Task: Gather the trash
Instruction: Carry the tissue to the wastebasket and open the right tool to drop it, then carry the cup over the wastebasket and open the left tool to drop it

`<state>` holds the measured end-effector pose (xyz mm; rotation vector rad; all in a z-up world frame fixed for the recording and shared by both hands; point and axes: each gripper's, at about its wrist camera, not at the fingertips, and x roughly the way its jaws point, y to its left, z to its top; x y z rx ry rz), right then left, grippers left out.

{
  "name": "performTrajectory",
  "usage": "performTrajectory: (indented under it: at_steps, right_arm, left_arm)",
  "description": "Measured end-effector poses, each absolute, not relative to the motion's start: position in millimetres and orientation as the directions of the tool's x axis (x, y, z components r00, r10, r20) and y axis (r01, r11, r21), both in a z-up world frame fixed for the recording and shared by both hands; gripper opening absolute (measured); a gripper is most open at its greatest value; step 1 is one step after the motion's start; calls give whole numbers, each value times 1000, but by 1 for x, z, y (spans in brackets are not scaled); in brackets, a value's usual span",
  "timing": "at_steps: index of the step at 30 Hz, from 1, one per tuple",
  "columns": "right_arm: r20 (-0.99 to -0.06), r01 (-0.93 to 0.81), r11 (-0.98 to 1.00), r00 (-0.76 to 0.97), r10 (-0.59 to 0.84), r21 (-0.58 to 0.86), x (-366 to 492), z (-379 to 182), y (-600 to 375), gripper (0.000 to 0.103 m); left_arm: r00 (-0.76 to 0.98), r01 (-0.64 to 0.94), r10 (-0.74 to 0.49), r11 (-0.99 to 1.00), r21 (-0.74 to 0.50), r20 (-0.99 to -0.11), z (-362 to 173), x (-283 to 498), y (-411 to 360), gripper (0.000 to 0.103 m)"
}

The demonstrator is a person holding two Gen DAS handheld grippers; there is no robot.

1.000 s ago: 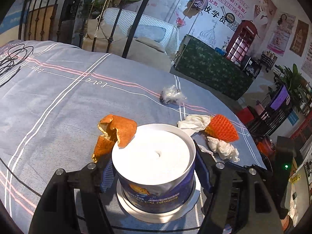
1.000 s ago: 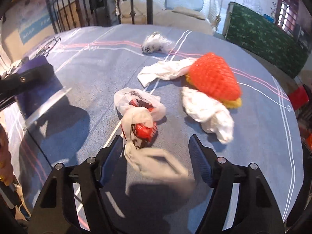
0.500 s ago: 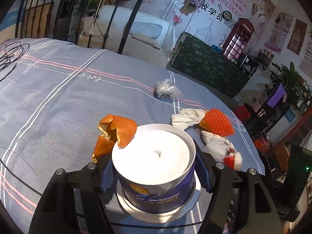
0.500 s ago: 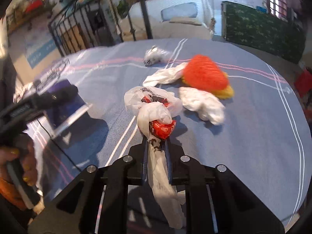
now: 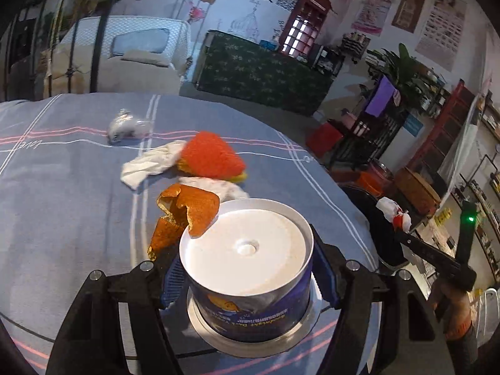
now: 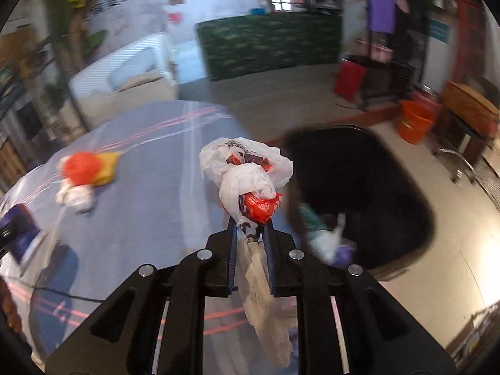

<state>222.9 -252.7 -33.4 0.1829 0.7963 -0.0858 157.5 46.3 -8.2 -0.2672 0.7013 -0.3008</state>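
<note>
Over blue tablecloth, right gripper (level) pinches knotted bag.

The left gripper is level above the table, its two black fingers closed against the sides of a round can. The right gripper, held out in the air, has its jaws nearly together, pinching a knotted plastic bag (the bag's tail hangs between them).
</note>
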Motion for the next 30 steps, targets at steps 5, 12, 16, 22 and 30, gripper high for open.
performTrajectory:
  at_steps: [5, 12, 16, 22, 30]
  right_arm:
    - [-779, 288, 954, 616, -118, 83, 246, -65, -308, 16]
    - [-838, 364, 929, 527, -142, 71, 276, -111, -341, 31]
    - [-836, 378, 925, 521, -169, 49, 277, -116, -351, 52]
    - [-818, 367, 928, 551, -163, 62, 257, -107, -350, 59]
    - [-754, 387, 918, 628, -194, 86, 188, -85, -343, 71]
  left_arm:
    - [679, 307, -431, 902, -304, -594, -9, 166, -18, 67]
    - [635, 418, -484, 871, -259, -602, -14, 177, -80, 67]
    - [612, 461, -505, 853, -244, -609, -15, 185, -104, 67]
    - [581, 518, -527, 827, -217, -620, -17, 198, -136, 67]
    - [499, 615, -587, 758, -217, -638, -15, 241, -216, 67]
